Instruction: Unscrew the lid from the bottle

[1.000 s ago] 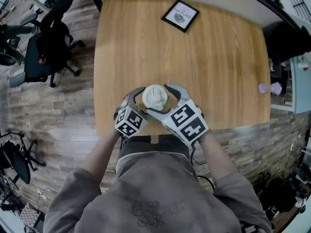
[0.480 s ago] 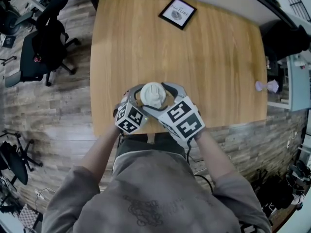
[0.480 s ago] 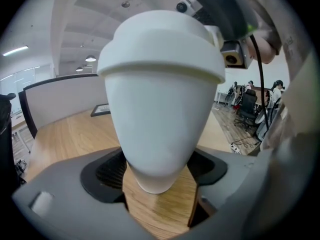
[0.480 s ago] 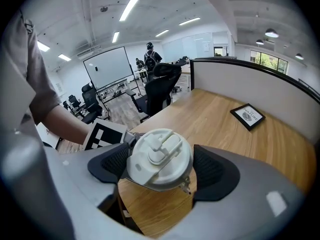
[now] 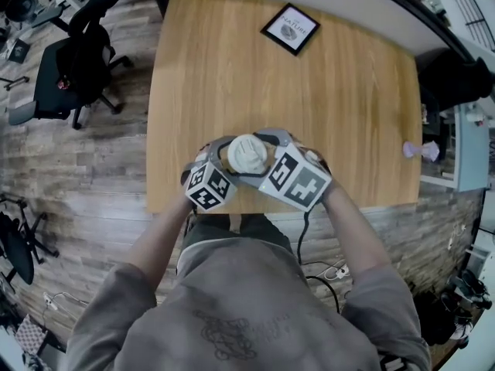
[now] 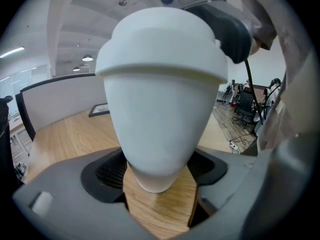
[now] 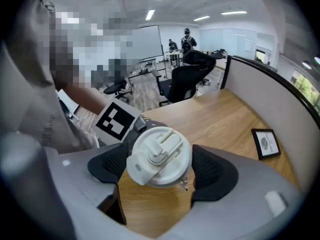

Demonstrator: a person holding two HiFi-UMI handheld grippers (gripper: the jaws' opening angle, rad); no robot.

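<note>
The white tapered plastic bottle stands between the jaws of the left tool, which have just been closing and now pinch its narrow lower body, likely bracing it. The right tool clamps the round white flip-top lid for twisting, with the pale wooden worktop beneath both.

The bottle is between the jaws of the left gripper, over the near edge of the worktop. The lid sits on top of the bottle, between the jaws of the right gripper. A picture frame lies on the worktop far past the jaws, to their right.
</note>
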